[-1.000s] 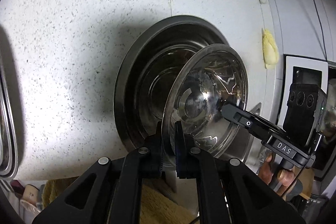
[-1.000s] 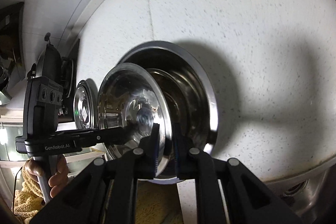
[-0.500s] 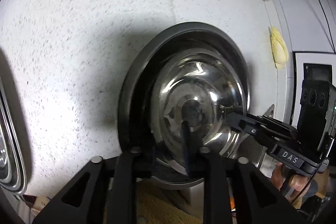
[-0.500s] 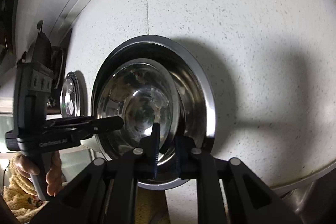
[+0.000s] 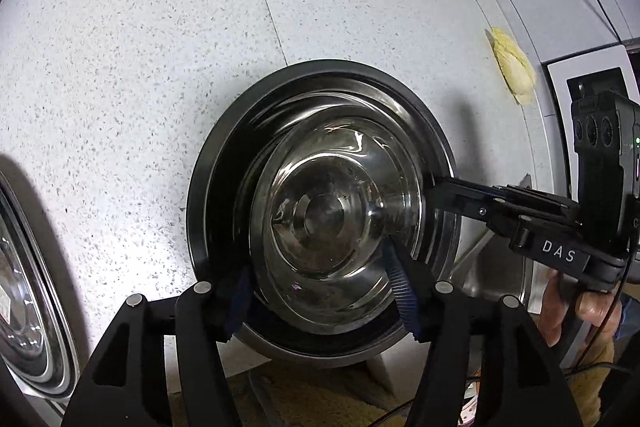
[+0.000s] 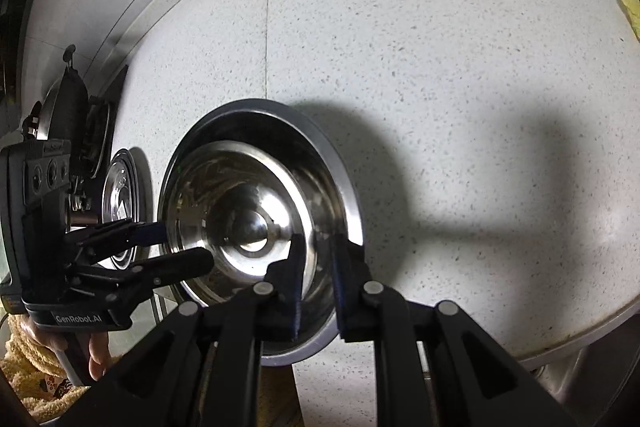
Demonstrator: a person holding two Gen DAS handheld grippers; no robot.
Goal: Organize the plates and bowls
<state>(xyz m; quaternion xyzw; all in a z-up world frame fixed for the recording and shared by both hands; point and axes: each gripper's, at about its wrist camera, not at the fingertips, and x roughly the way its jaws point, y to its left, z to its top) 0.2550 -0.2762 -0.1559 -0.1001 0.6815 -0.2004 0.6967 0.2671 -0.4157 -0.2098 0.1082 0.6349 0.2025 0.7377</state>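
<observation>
Two round stainless-steel bowls sit nested on the white speckled stone countertop (image 5: 120, 67): the smaller shiny steel bowl (image 5: 340, 211) lies inside the larger, dark-rimmed steel bowl (image 5: 224, 163), slightly off-centre toward the right in the left wrist view. Neither bowl holds any food or liquid that can be seen. The left gripper (image 5: 320, 291) has just been opening; its blue-padded fingers (image 5: 396, 279) stand apart on either side of the smaller bowl's near rim, released from it. The right gripper (image 6: 316, 279) is clenched on the smaller bowl's rim, one finger inside the bowl and one outside, between the two bowl walls. To the left lies a stack of shallow steel plates (image 5: 24, 307), apart from the bowls. A yellow cloth (image 5: 514, 71) rests near the counter's back edge, by the wall.
</observation>
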